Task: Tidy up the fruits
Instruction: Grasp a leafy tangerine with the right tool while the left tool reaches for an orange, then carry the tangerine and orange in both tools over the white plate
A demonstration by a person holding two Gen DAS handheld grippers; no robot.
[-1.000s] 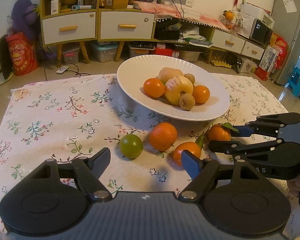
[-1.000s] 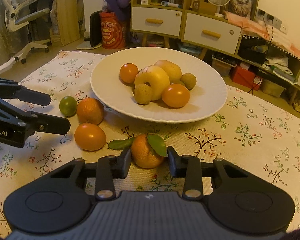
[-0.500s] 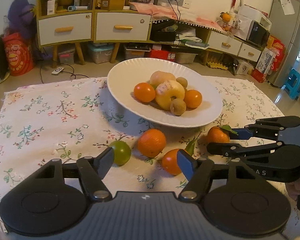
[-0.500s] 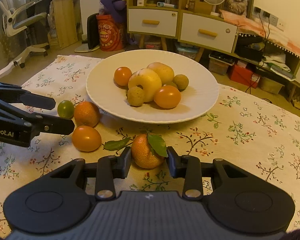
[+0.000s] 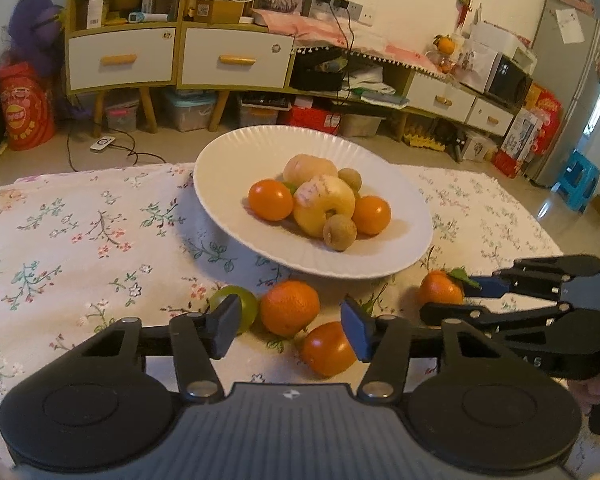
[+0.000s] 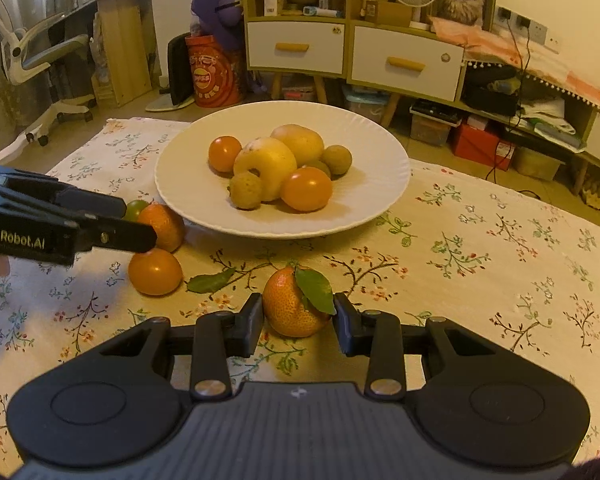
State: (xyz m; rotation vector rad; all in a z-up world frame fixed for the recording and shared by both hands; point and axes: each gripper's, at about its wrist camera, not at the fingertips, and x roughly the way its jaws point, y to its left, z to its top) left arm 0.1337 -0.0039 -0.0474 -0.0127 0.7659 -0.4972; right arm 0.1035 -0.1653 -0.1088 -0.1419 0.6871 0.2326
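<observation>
A white plate (image 5: 236,168) (image 6: 380,200) on the floral cloth holds several fruits: a yellow apple (image 5: 326,204), oranges and small brown fruits. My right gripper (image 6: 299,320) (image 5: 452,296) is shut on a leafy tangerine (image 6: 296,304) (image 5: 440,288) just in front of the plate. My left gripper (image 5: 290,332) (image 6: 136,222) is open, hovering over a rough orange (image 5: 290,306) (image 6: 166,224), with a smooth orange fruit (image 5: 326,348) (image 6: 155,271) by its right finger and a green fruit (image 5: 246,304) behind its left finger.
A loose green leaf (image 6: 210,281) lies on the cloth between the smooth orange fruit and the tangerine. Beyond the cloth stand drawer cabinets (image 5: 180,60), a red bag (image 5: 22,106), an office chair (image 6: 40,60), a fridge (image 5: 568,80) and a blue stool (image 5: 578,182).
My left gripper has moved forward, nearer the loose fruits, so the rough orange now lies between its fingers. My right gripper stays shut on the tangerine and has shifted slightly.
</observation>
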